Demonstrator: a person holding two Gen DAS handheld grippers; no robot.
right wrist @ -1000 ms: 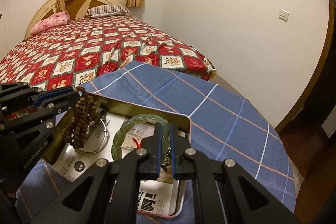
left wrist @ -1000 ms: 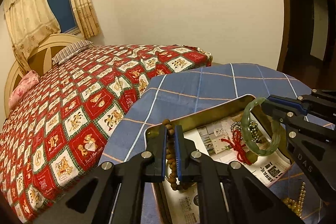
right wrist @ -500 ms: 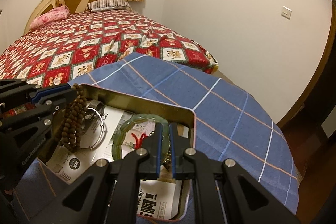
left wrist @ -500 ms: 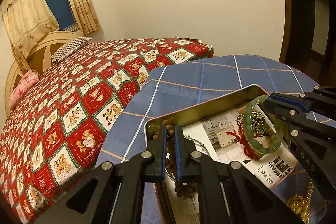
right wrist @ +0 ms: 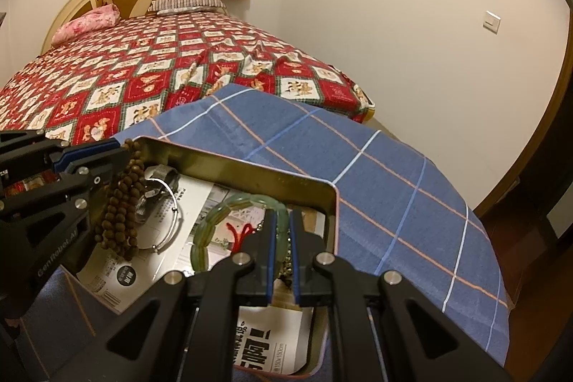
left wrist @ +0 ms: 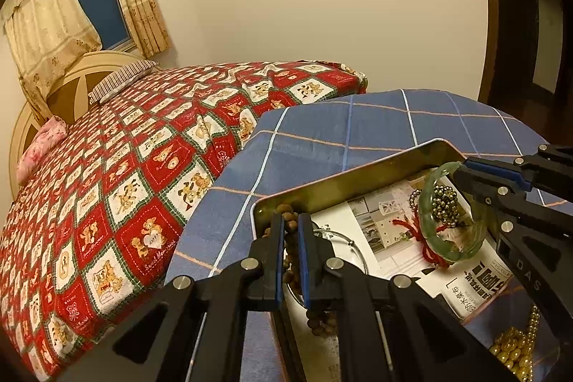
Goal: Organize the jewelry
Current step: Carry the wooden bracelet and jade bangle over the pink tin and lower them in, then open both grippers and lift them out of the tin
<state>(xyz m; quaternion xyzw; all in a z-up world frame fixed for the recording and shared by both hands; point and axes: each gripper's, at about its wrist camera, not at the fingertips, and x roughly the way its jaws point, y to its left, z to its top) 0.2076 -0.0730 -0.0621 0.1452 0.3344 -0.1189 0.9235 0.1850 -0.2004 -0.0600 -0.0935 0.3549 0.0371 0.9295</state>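
Observation:
A gold metal tin lined with printed paper stands on the blue checked cloth. My left gripper is shut on a brown wooden bead string that dangles over the tin's left end. My right gripper is shut on a green jade bangle, held upright over the tin's right part. In the tin lie a silver bangle, a red cord and a dark metallic bead chain.
Gold beads lie on the cloth just outside the tin's near right corner. A bed with a red patterned quilt stands close to the table's far left edge. A dark doorway is at the right.
The bead string and the bangle hang a little lower over the tin than a second ago. Both grips are unchanged.

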